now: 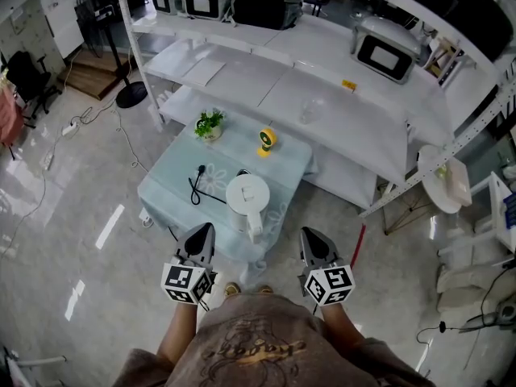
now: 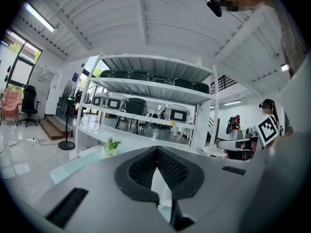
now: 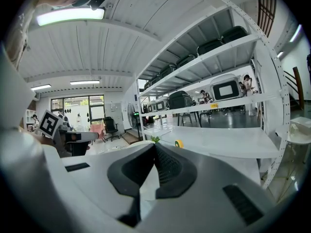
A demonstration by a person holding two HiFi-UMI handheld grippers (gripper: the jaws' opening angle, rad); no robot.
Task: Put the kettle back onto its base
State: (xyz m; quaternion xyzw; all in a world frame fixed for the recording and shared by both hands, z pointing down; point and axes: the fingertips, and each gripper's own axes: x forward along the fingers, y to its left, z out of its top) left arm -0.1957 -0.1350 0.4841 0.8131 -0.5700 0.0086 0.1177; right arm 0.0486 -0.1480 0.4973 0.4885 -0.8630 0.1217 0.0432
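Head view: white kettle (image 1: 247,196) upright on low cloth-covered table (image 1: 161,190), beside a black cord (image 1: 196,187) and plant (image 1: 210,124). White shelving (image 1: 339,95) behind, grey floor (image 1: 72,216).

Left gripper view: left gripper (image 1: 207,227) jaws together, empty.

Right gripper view: right gripper (image 1: 309,232) likewise closed, empty.

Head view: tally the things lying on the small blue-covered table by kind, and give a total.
White kettle: 1
Potted plant: 1
Yellow round object: 1
Black cord: 1
Total: 4
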